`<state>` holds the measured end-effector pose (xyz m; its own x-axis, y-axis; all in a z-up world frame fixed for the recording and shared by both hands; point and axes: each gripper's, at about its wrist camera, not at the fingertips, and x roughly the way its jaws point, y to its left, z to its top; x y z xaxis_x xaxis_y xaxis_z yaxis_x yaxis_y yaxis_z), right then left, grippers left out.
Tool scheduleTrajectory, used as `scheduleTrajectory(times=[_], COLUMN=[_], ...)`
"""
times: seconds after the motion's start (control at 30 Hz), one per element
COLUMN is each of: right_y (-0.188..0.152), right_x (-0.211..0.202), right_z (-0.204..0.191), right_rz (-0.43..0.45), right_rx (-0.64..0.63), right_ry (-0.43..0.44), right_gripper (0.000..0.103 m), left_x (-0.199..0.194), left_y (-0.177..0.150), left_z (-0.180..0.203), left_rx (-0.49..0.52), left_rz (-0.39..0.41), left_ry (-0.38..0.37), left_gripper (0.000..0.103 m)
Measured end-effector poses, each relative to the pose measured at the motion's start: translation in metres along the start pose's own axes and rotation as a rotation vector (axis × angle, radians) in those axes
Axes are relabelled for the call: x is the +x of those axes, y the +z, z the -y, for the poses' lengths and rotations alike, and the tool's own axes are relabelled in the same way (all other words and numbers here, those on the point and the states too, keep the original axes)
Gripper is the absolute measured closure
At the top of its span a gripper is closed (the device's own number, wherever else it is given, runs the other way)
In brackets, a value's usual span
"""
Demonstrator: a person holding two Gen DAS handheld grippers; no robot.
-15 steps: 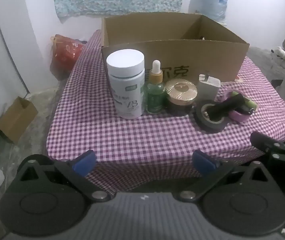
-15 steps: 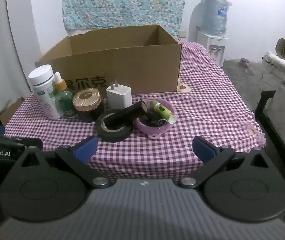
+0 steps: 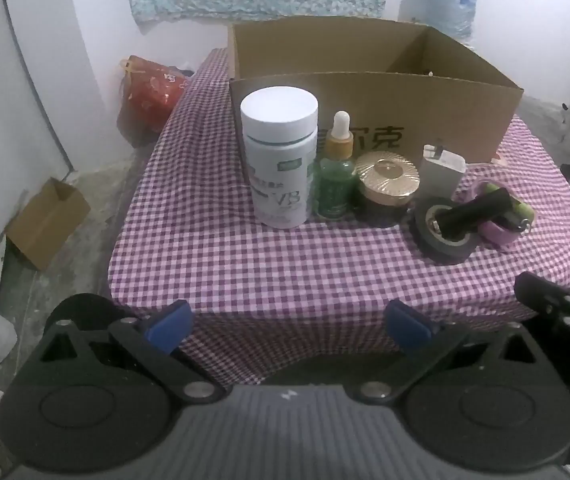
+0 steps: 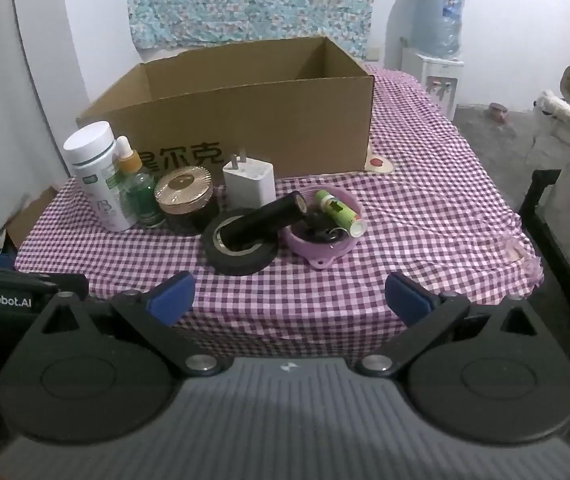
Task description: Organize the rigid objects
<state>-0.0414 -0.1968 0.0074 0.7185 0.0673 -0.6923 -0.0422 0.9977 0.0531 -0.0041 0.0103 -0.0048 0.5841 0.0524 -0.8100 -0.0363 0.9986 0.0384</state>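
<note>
Both your jaws gape wide, empty: left gripper (image 3: 287, 326) faces the tall white plastic bottle (image 3: 279, 156) dead ahead; right gripper (image 4: 289, 294) has the black tape roll (image 4: 241, 244) just beyond its fingertips.

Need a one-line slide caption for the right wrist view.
Open right gripper faces white pill bottle, black tape roll and pink dish before an open cardboard box.

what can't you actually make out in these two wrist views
- Floor of the cardboard box: hidden by its front wall in both views.
- Small dark things in the pink dish: too small and shadowed in the right wrist view, mostly hidden behind the black tube in the left.
- White bottle label: blurred in both views.
</note>
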Motion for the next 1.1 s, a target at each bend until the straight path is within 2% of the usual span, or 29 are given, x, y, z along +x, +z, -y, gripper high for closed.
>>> scheduleTrajectory(times=[1.1], right_y=[0.0038], right_x=[-0.0017], right_z=[-0.002], right_rz=[0.018], right_rx=[0.002], right_ry=[0.0], right_gripper=[0.001], left_x=[0.0046], left_y=[0.0038], left_z=[0.0024], left_rx=[0.009], left_rz=[-0.021], left_ry=[0.038], left_gripper=[0.0])
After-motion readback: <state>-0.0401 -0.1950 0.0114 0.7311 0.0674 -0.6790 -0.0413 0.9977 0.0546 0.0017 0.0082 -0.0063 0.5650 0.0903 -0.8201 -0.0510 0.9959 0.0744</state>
